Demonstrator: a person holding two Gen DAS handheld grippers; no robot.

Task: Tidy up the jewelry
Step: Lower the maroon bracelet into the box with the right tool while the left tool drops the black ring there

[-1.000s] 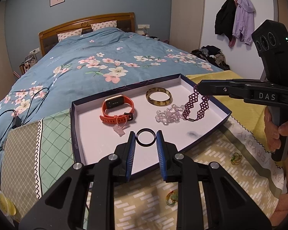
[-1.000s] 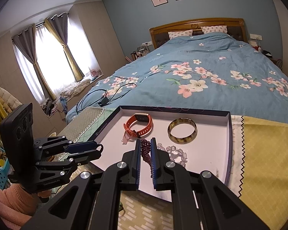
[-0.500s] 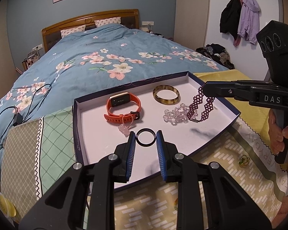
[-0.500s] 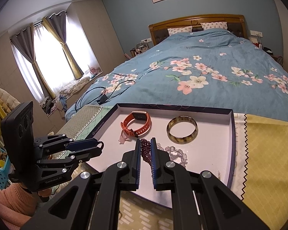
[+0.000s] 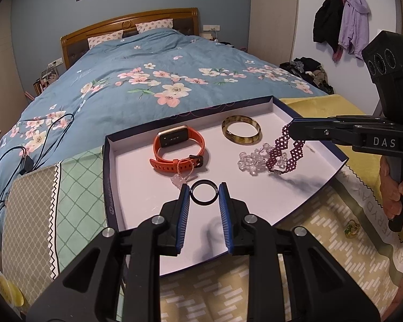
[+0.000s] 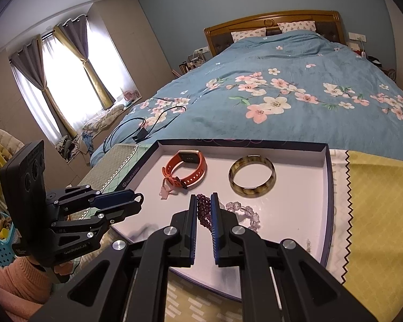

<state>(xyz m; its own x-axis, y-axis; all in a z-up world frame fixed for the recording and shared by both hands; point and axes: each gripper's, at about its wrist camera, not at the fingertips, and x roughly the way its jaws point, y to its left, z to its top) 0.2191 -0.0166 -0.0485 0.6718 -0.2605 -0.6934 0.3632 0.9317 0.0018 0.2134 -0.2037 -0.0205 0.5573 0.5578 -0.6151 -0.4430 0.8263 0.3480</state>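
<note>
Since the earlier frame the left gripper point(image 5: 204, 187) has edged forward and slightly lower over the tray point(image 5: 112, 177), and the black ring point(image 5: 203, 192) has gone with it; the right gripper point(image 6: 203, 201) has hardly shifted. Left to right, left wrist view: a black charging cable point(image 5: 27, 145) on the floral bedspread point(image 5: 147, 80); a patchwork cloth point(image 5: 75, 187) under the shallow, dark-rimmed, white-floored tray; an orange smartwatch point(image 5: 178, 147) lying on the tray floor toward its far left, with a small pink charm point(image 5: 177, 180) on a cord just in front of it; the black ring, clamped at its two sides between the left gripper's blue fingers point(image 5: 184, 204), above the near part of the tray; a mottled amber bangle point(image 5: 241, 133) flat toward the tray's far side; a clear bead bracelet point(image 5: 251, 161) on the floor in front of the bangle; a purple beaded bracelet point(image 5: 287, 150), its upper end pinched between the right gripper's near-together fingers point(image 6: 193, 214), its lower end draping down onto or against the clear beads; a small green-and-gold trinket point(image 5: 351, 228) on the cloth outside the tray, near the person's right hand point(image 5: 392, 187).
</note>
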